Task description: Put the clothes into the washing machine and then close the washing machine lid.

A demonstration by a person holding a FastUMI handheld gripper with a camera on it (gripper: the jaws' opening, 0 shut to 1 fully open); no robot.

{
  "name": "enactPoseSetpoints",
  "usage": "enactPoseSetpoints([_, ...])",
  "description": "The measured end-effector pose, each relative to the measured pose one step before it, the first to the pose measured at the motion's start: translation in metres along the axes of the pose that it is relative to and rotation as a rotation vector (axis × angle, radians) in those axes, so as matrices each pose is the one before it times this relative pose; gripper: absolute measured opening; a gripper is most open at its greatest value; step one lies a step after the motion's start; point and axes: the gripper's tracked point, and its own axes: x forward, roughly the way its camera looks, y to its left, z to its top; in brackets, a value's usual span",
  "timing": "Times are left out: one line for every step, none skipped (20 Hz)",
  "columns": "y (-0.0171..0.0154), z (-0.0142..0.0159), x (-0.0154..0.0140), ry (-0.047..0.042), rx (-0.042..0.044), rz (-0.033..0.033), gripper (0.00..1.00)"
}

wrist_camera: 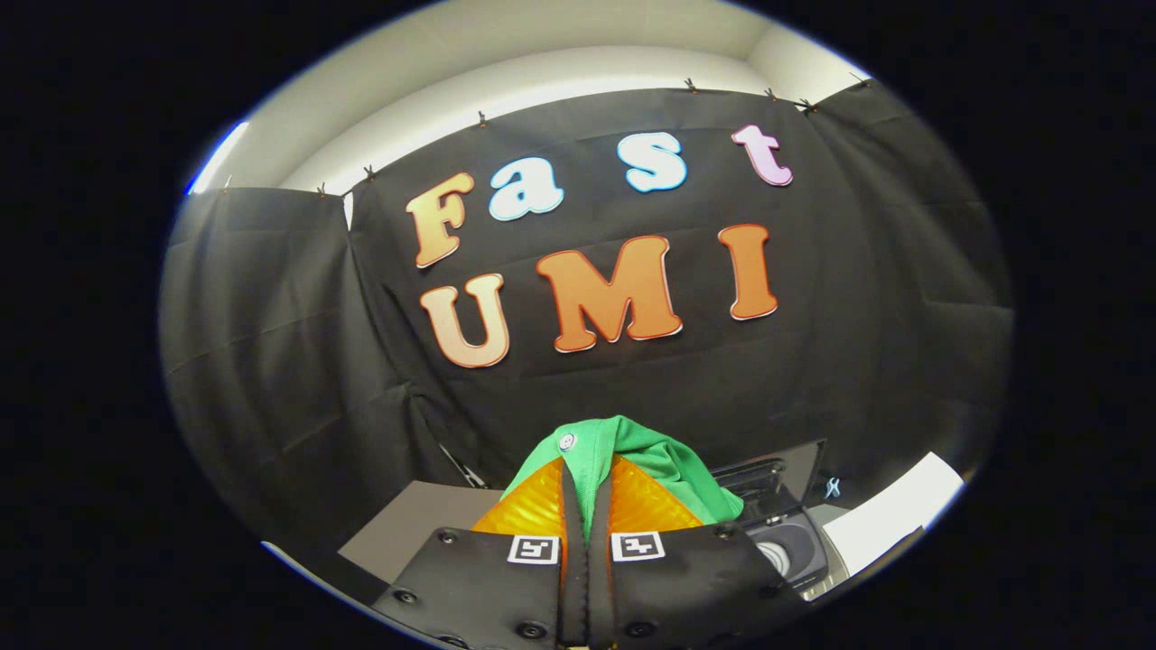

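One green garment (632, 456), soft knit fabric, bunched into loose folds and held up off the surfaces below. A strip of its edge runs down between the two fingers; the rest spills over their tips and drapes to the right. A small round pale button (567, 441) sits on the cloth at the upper left of the bunch. The folds look matte and slightly ribbed, with rounded creases.

One gripper (585, 506), its fingers drawn nearly together with only the narrow band of cloth in the gap, both pressing on the garment. The finger pads (533, 506) have a ridged, glossy surface and taper to wedge shapes. Behind them, two smooth dark blocks carry square printed markers (533, 548) and round screw heads.

One washing machine (786, 533), below and to the right of the fingers, partly hidden by the garment. Its dark flat lid (795, 462) stands raised behind the opening, which shows as a rounded grey hollow with a pale ring. The casing looks like hard, smooth plastic.

One flat brownish-grey tabletop (411, 524), below and to the left of the fingers, matte.

One white flat panel (894, 515), right of the washing machine, smooth and rectangular.

One black cloth wall (271, 361), hanging in soft vertical folds beyond everything, clipped along its top edge under a pale ceiling (506, 63).
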Motion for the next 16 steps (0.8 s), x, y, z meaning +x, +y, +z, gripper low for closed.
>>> enactPoseSetpoints([-0.01584,0.00274,0.00023,0.0009,0.00608,-0.01213,0.08])
enactPoseSetpoints([-0.01485,0.00096,0.00106,0.00226,0.00702,-0.01018,0.08])
enactPoseSetpoints([-0.01411,0.00177,0.00102,0.00238,0.00475,-0.00868,0.08])
enactPoseSetpoints([-0.01306,0.00133,0.00135,0.00306,0.00067,-0.00838,0.08])
enactPoseSetpoints([-0.01549,0.00042,0.00023,0.00418,-0.00236,-0.00887,0.08])
enactPoseSetpoints([-0.01231,-0.00015,0.00134,0.00435,-0.00071,-0.00665,0.08])
enactPoseSetpoints([-0.01093,-0.0001,0.00131,0.005,0.00159,-0.00487,0.08])
enactPoseSetpoints([-0.01132,-0.00304,0.00339,0.00989,0.00242,-0.00521,0.08])
enactPoseSetpoints([-0.01293,-0.00533,0.00315,0.01334,0.00184,-0.00526,0.08])
enactPoseSetpoints([-0.01214,-0.00615,0.00399,0.01675,0.00235,-0.00558,0.08])
enactPoseSetpoints([-0.01172,-0.00568,0.00316,0.01559,0.00162,-0.00526,0.08])
enactPoseSetpoints([-0.01117,-0.0064,0.00482,0.01562,-0.00085,-0.0045,0.08])
enactPoseSetpoints([-0.01095,-0.00785,0.00487,0.01757,-0.00279,-0.00399,0.08])
enactPoseSetpoints([-0.00756,-0.00857,0.00621,0.01779,-0.00377,0.00125,0.08])
enactPoseSetpoints([-0.00761,-0.00928,0.00473,0.01722,-0.00403,0.00465,0.08])
enactPoseSetpoints([-0.00692,-0.00983,0.00652,0.01872,-0.00462,0.00384,0.08])
